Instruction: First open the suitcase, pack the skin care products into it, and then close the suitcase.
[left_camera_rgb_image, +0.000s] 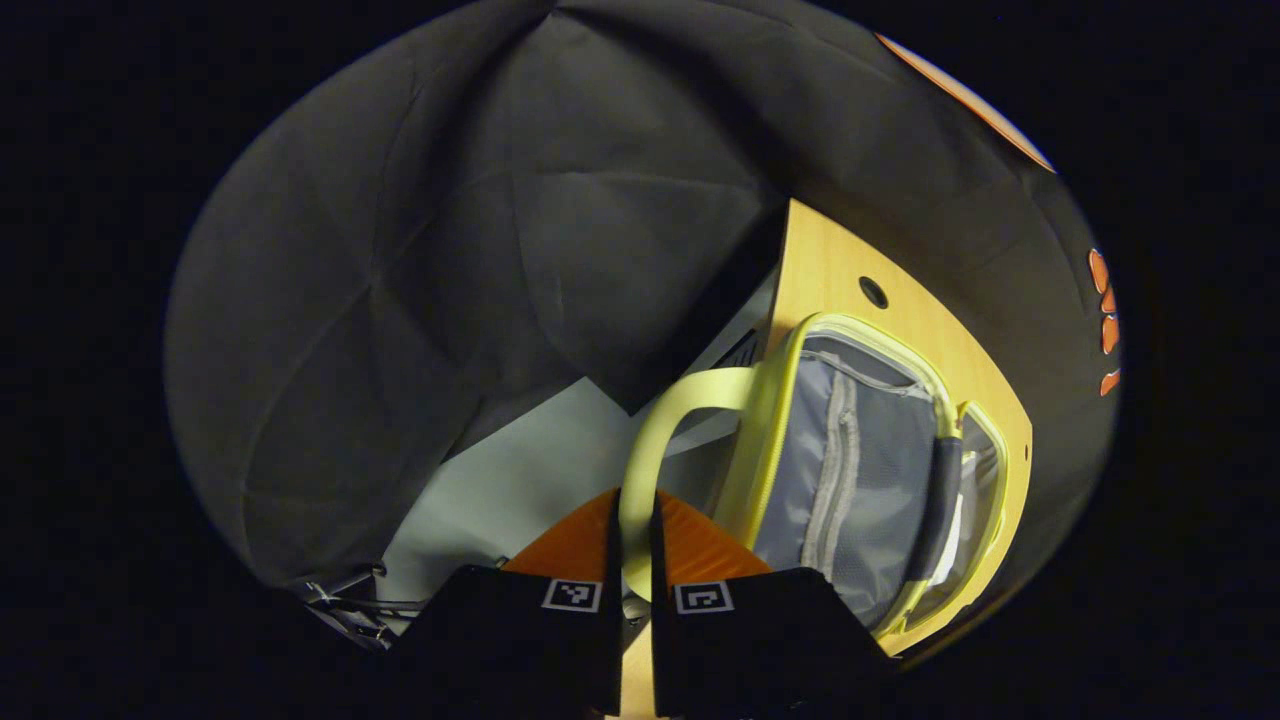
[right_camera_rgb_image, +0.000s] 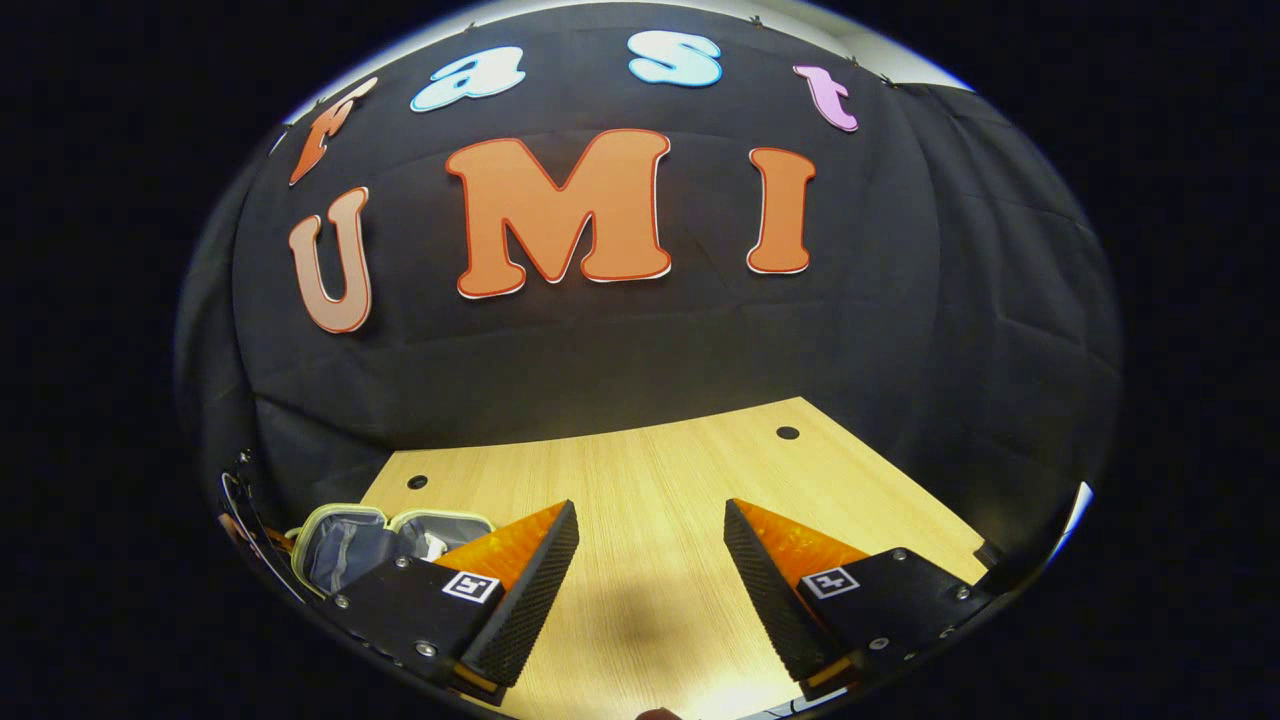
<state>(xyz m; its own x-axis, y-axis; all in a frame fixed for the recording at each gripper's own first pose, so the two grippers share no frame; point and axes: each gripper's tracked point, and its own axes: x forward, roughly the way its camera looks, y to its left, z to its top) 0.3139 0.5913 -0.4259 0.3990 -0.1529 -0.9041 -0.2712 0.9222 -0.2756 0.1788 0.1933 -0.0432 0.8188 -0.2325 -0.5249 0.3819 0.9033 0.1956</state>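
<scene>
The small suitcase (left_camera_rgb_image: 860, 470) lies open on the wooden table (left_camera_rgb_image: 840, 260), pale yellow around the rim with a grey zipped lining inside. Its yellow handle (left_camera_rgb_image: 680, 400) loops off the near side and runs down between the fingers of my left gripper (left_camera_rgb_image: 636, 515), which is shut on it. In the right gripper view the same open suitcase (right_camera_rgb_image: 345, 545) sits at the lower left, with something small and white in its far half. My right gripper (right_camera_rgb_image: 650, 520) hovers open over bare table (right_camera_rgb_image: 650, 460), to the right of the case, nothing between its fingers.
The tabletop has two round holes (right_camera_rgb_image: 788, 433) (right_camera_rgb_image: 417, 481) near its back edge. The suitcase handle sticks out past the table edge over pale floor (left_camera_rgb_image: 520, 480). A metal frame (left_camera_rgb_image: 350, 600) stands low beside the table.
</scene>
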